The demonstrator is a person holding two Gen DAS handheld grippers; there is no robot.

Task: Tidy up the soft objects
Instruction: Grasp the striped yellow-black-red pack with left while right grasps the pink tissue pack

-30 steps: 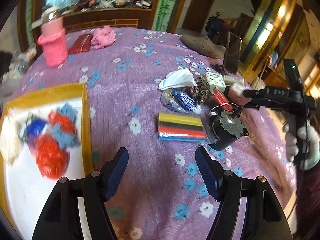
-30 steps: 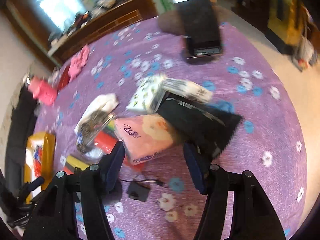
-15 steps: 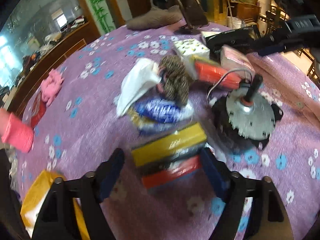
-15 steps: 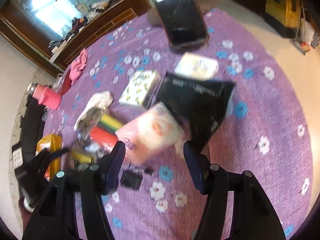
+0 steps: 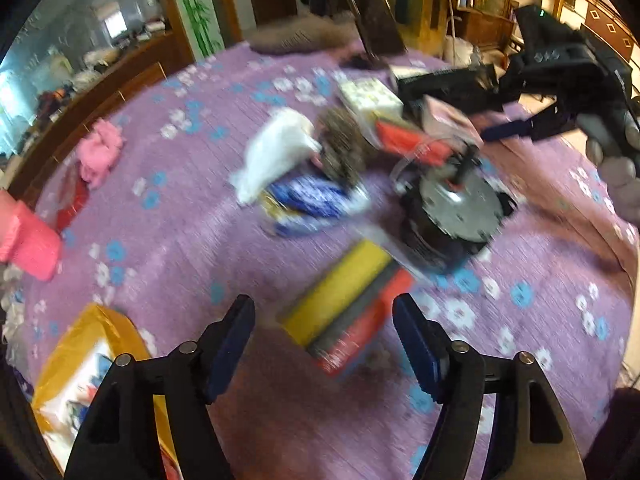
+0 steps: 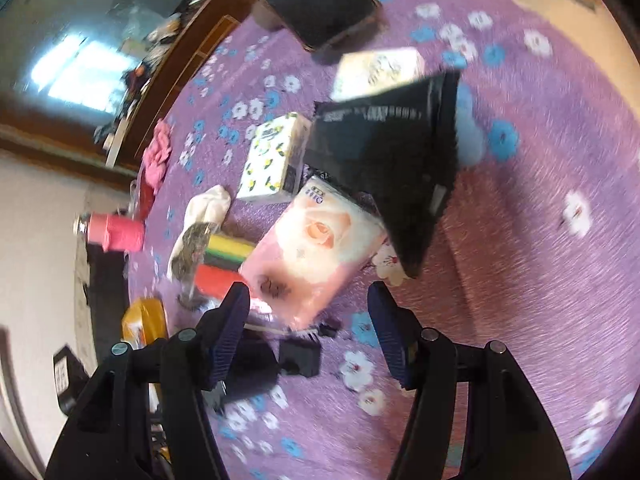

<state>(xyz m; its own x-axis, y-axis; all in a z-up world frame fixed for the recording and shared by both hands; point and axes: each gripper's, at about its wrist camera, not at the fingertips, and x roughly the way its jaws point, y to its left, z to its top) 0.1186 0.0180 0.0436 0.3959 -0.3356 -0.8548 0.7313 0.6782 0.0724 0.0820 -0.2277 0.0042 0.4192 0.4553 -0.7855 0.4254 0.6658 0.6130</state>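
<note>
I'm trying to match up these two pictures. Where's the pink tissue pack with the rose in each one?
Left wrist: pink tissue pack, upper right, beyond the round motor.
Right wrist: pink tissue pack, centre, just ahead of the open fingers.
Shared landmark: yellow-black-red sponge stack.

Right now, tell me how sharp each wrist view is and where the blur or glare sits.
Left wrist view: motion blur smears the striped sponge pack and the purple cloth; the left gripper stays crisp. Right wrist view: heavy streaking across the pink tissue pack and black pouch, window glare upper left; the right gripper stays sharp. Both show fisheye bending.
</note>
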